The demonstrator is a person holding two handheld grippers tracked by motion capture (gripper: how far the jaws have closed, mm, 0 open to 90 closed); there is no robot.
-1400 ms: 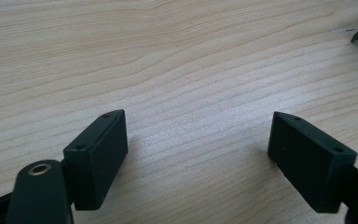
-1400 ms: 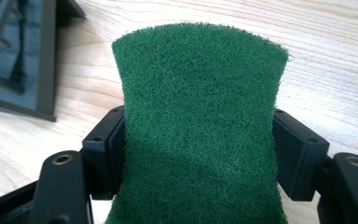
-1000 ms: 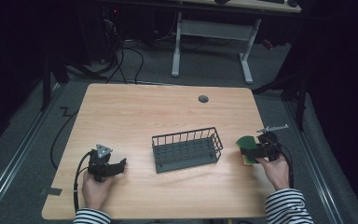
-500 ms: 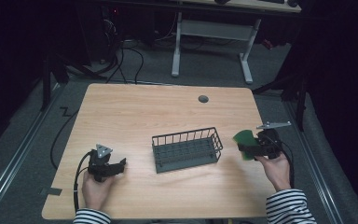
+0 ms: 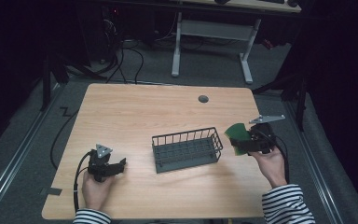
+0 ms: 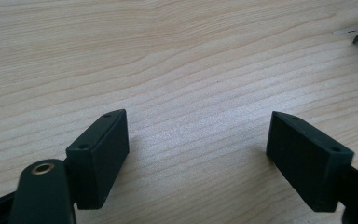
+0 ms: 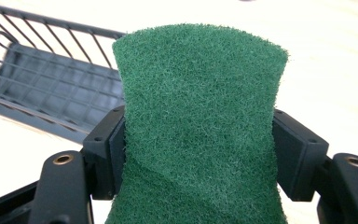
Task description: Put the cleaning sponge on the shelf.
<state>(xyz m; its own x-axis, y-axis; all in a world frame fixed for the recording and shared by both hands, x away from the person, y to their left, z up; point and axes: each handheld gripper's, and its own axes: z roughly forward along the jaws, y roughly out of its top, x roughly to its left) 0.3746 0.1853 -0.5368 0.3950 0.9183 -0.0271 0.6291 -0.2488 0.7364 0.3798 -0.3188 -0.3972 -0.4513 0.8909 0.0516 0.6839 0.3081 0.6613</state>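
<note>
Surface: light wood-grain top, with a round grommet near its far edge.

Wire basket: dark, rectangular, open-topped; we find it standing upright near the middle of the surface, between the two hands. In the right gripper view its wire wall and gridded floor sit at upper left.

Left hand-held gripper: we log it low over the near-left part of the surface, well apart from the basket, held in a hand with a striped sleeve. In the left gripper view its jaws stand spread wide, with bare wood between them.

Right hand-held gripper: we log it just beside the basket's right end, raised off the surface. Its jaws pinch a green scouring pad by its two side edges; the pad is squeezed narrower at the grip and flares out beyond it. In the high view the pad points toward the basket.
</note>
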